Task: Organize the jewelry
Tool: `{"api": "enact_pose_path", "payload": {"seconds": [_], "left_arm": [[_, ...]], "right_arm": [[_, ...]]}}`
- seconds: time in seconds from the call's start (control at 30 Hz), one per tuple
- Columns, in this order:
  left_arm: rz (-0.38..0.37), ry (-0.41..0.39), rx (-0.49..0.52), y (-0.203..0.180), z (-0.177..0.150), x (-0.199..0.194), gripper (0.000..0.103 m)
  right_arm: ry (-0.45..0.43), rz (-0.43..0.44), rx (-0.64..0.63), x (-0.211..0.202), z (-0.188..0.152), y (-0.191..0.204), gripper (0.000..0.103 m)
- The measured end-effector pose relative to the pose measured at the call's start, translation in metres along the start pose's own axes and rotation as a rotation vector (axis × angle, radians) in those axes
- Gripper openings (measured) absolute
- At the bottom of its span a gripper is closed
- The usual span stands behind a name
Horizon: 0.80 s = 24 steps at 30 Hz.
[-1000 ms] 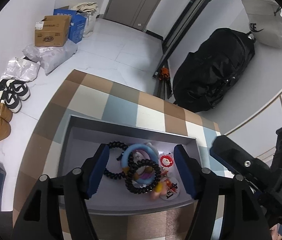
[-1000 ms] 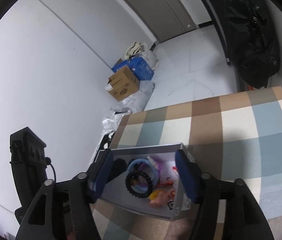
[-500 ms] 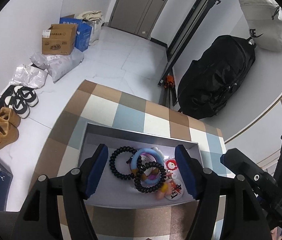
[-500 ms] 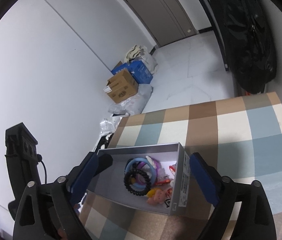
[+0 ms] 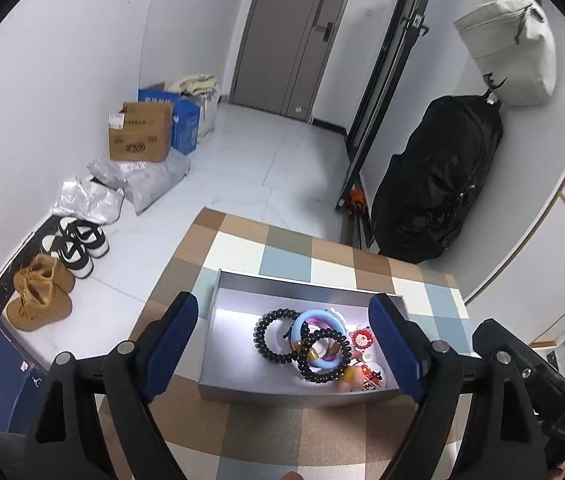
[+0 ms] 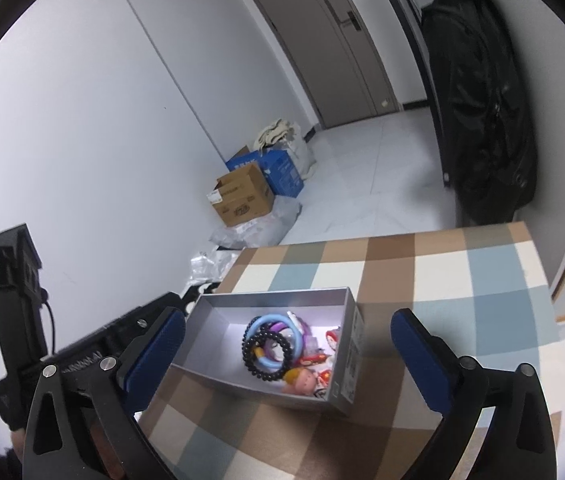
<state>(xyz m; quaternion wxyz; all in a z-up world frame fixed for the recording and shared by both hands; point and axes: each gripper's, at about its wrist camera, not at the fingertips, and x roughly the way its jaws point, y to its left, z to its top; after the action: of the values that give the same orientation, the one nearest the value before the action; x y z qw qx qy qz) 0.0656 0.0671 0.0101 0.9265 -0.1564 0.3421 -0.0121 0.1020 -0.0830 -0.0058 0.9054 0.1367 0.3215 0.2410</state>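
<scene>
A grey box (image 5: pixel 282 391) sits on a table with a checked cloth (image 5: pixel 290 248) of brown, blue and cream squares. Inside the box, toward its right side, lies a little pile of jewelry. There is a black coil band (image 5: pixel 272 336), a blue ring (image 5: pixel 316 330) on top of it, and a black bead bracelet (image 5: pixel 324 356) lying over the blue ring. A small red charm (image 5: pixel 361 338) sits just beside them, near the right wall of the box. The left gripper (image 5: pixel 286 346) hangs over the box, and its blue fingers (image 5: pixel 170 344) are spreading wider apart. The box shows between them, but they do not touch it. The right gripper (image 6: pixel 284 358) is spreading its fingers wide too, and it holds nothing. On the floor by the wall stand a brown cardboard box (image 5: pixel 140 132) and some shoes (image 5: pixel 76 246).
</scene>
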Motion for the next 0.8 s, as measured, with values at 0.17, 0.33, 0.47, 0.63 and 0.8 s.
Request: {"api": "enact_pose_path", "payload": {"seconds": [0.17,0.33,0.47,0.63,0.8], "left_arm": [[0.008,-0.060,0.019,0.002,-0.009,-0.021,0.084],[0.057,-0.085,0.044,0.005,-0.019,-0.028,0.084],[0.083,-0.079,0.021,0.010,-0.025,-0.029,0.085],[0.142,-0.094,0.029,0.009,-0.040,-0.025,0.085],[0.144,-0.078,-0.019,0.016,-0.040,-0.019,0.085]], "right_arm": [[-0.047,-0.014,-0.061,-0.018,-0.012,0.007,0.103],[-0.088,-0.012,-0.098,-0.035,-0.023,0.014,0.103],[-0.098,-0.015,-0.123,-0.041,-0.035,0.015,0.103],[-0.115,-0.009,-0.110,-0.044,-0.046,0.007,0.103],[-0.140,-0.020,-0.107,-0.046,-0.047,0.005,0.103]]}}
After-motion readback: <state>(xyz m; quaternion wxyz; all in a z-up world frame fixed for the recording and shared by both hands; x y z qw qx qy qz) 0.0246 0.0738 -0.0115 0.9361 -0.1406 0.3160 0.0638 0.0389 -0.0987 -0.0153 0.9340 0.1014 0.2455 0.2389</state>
